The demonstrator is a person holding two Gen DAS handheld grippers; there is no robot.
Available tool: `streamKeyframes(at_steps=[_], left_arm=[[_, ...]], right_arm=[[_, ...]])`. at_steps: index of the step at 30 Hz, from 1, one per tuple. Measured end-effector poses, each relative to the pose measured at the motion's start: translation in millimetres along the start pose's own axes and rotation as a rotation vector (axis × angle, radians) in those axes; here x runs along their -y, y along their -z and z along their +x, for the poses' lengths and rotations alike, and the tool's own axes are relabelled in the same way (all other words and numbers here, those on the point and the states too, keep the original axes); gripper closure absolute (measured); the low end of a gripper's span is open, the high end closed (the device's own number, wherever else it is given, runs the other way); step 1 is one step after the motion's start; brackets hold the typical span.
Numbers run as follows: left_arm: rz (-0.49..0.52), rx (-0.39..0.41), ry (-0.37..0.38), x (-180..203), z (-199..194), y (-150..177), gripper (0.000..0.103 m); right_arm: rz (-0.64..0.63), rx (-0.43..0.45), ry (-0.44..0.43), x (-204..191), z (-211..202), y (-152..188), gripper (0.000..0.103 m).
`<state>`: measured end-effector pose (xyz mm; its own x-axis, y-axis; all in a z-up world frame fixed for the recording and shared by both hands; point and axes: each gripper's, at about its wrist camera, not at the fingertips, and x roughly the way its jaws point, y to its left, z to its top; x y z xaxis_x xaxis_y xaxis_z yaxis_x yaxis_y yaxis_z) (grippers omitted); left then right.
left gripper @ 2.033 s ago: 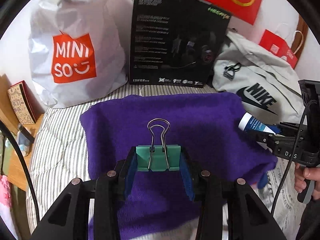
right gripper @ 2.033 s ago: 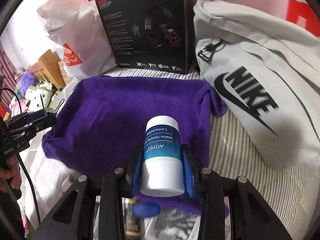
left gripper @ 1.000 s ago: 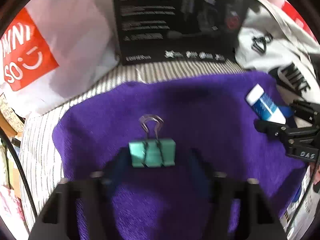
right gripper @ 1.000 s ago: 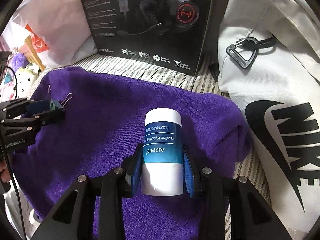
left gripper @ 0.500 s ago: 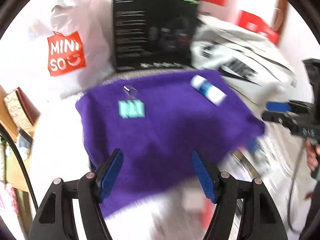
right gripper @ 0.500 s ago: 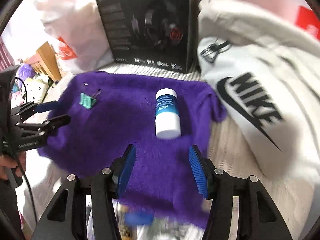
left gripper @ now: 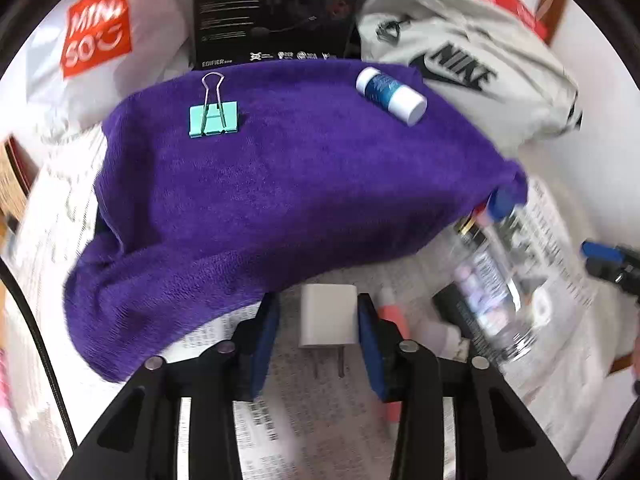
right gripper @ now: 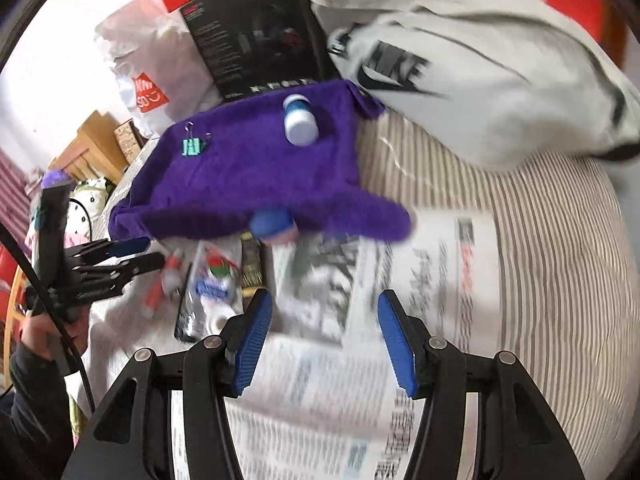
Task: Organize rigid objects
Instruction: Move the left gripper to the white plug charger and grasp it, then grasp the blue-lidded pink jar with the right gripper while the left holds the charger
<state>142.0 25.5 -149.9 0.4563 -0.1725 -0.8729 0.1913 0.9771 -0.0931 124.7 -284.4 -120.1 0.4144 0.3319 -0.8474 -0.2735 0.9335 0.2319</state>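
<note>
A green binder clip (left gripper: 214, 119) and a blue-and-white tube (left gripper: 391, 95) lie on the purple towel (left gripper: 280, 184); both also show in the right wrist view, the clip (right gripper: 193, 145) and the tube (right gripper: 299, 120). My left gripper (left gripper: 318, 322) is open, its pads on either side of a white plug adapter (left gripper: 328, 319) lying on newspaper, with small gaps. My right gripper (right gripper: 325, 338) is open and empty over the newspaper (right gripper: 400, 320), near a clear bottle with a blue cap (right gripper: 276, 226).
Small items lie on the newspaper: a clear bottle (left gripper: 496, 272), a red-and-white tube (left gripper: 390, 312), a black flat item (right gripper: 190, 312). A black headset box (left gripper: 276, 12), a MINISO bag (left gripper: 92, 28) and a grey Nike bag (left gripper: 472, 64) stand behind the towel.
Both grippers let go of the clip and the tube on the towel, opened and pulled back. My left gripper has come down around the white plug adapter.
</note>
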Motion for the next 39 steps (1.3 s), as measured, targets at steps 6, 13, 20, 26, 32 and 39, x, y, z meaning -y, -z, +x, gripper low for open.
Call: streamKeyframes(at_steps=[6,13,20,26,32,39], left_arm=[[0.024,0.014,-0.080,3,-6,12,0.067],[0.034,0.029,-0.094,8,-2,8,0.076],[0.001,0.030,-0.068,4,-6,13,0.076],[-0.005,0.032,-0.059,3,-8,15,0.076],[-0.018,0.040,-0.050,2,-9,15,0.076],[-0.053,0.039,-0.024,-5,-12,17,0.076]], right_arm=[[0.019,-0.002,-0.014,-2,0,12,0.048],[-0.013,0.009,-0.031,-16,9,-3,0.048],[-0.046,0.019,-0.034,-35,38,-24,0.048],[-0.085,0.010,-0.008,-45,71,-39,0.048],[-0.090,0.018,-0.014,-47,87,-49,0.055],[-0.101,0.023,-0.034,-45,89,-49,0.066]])
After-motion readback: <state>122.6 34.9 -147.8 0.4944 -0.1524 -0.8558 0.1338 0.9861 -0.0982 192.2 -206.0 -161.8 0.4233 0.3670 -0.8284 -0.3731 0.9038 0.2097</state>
